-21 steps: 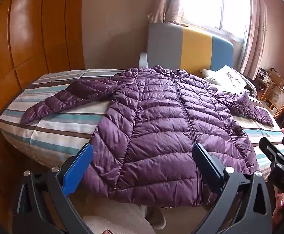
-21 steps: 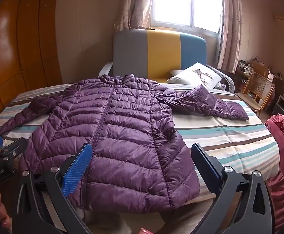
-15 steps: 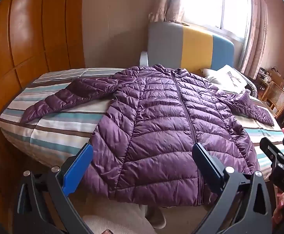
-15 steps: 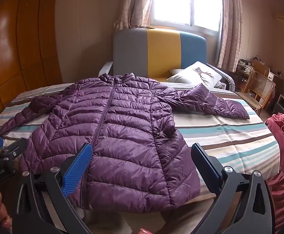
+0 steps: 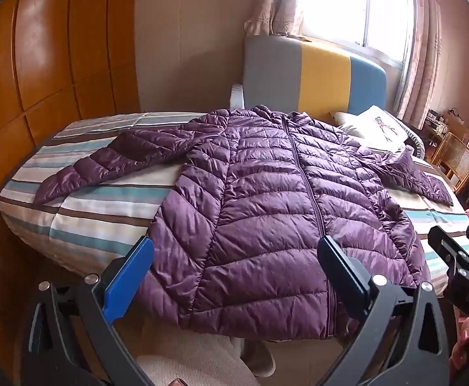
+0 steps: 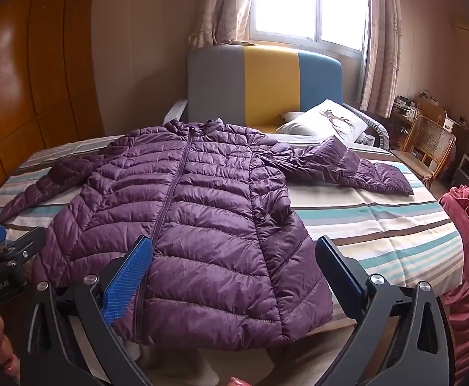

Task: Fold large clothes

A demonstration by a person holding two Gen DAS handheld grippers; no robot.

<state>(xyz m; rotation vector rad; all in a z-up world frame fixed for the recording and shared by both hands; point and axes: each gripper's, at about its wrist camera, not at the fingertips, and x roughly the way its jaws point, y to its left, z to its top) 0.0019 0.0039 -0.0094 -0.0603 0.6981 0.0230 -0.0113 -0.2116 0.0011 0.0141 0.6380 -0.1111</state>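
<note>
- Left wrist view: jacket (image 5: pixel 266 212) lay zipped and spread flat on the striped bed (image 5: pixel 83 225), sleeves out to both sides, hem at the near edge.
- Left gripper (image 5: pixel 234 273) hovered above the hem, jaws wide apart, empty.
- Right gripper (image 6: pixel 233 273) likewise, released, holding nothing.

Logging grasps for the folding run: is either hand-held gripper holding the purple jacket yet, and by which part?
Nothing is held. Both the left hand-held gripper and the right hand-held gripper are open, short of the purple puffer jacket.
</note>
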